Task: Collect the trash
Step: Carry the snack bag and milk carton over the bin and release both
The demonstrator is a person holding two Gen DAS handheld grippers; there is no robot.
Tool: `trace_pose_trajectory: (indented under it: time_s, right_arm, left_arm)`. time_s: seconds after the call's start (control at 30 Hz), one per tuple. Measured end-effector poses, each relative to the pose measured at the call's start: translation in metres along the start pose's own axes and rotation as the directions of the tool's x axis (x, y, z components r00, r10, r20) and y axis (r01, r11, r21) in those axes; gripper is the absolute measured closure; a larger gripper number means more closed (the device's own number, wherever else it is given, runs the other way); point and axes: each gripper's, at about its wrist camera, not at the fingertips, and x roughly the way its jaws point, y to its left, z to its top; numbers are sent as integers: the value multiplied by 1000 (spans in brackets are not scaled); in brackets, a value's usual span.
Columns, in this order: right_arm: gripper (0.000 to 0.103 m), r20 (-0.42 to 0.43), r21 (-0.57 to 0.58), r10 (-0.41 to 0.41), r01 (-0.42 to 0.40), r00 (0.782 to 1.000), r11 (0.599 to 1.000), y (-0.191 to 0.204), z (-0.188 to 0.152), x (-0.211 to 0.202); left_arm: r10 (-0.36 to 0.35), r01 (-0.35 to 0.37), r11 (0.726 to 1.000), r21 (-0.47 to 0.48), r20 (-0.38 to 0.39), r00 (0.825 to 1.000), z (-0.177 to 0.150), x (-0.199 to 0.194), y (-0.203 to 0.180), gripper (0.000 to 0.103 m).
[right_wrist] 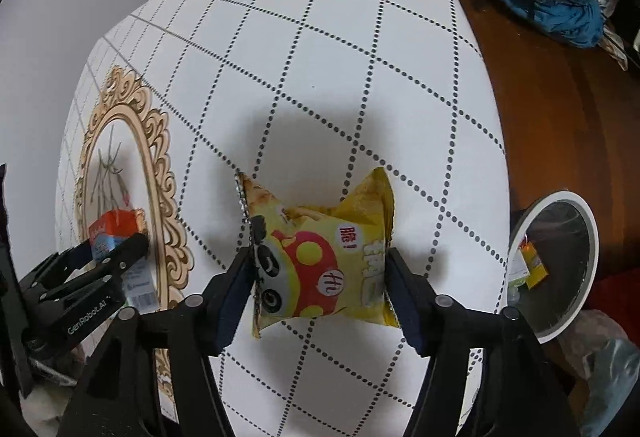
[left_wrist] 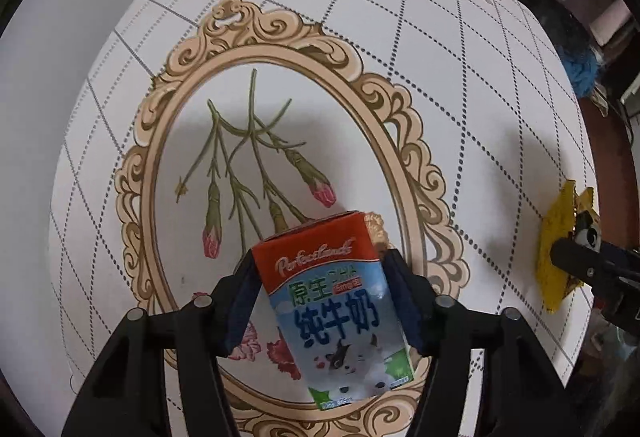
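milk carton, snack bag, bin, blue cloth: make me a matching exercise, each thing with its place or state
Things:
1. milk carton
2. snack bag
3. bin
4. blue cloth

Places or states:
A. on the brown surface, far right
B. between the left hand-held gripper fingers
C. beside the table's right edge, trash inside
D. between the right hand-held gripper fingers

Pairs: 1-B, 2-D, 3-C, 4-A

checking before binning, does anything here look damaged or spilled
No spill shows. The yellow snack bag is crumpled, pinched between the right tongs. The red-and-blue milk carton in the left tongs looks intact.
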Motion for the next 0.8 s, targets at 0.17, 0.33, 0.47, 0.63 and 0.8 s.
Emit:
trace_pose_trajectory:
  time_s: [0.17,0.33,0.47,0.63,0.8]
  right_arm:
    - [34,10,29,-1,0,1000,1000,-1,1,5]
    - [43,30,30,0,-1,1000,1000,4,-1,8]
    - [48,58,18,-1,0,998,1000,9,-5,0]
    - [49,121,39,27,-32,992,999,-1,-11,-31]
    - [49,235,65,45,-62,971,996,-26,-22,-89]
  left_arm:
    - [19,-19,1000,0,27,999,-13,-1,-6,48]
    - [75,-78,997,30,79,994,-18,-10,-19,51]
    - [103,-111,992,52,131,986,-21,-29,-26,52]
    - [88,-107,991,78,219,972,-26,-86,-42,52]
    - [20,-61,991,122,315,949,-13,-137,-73,52]
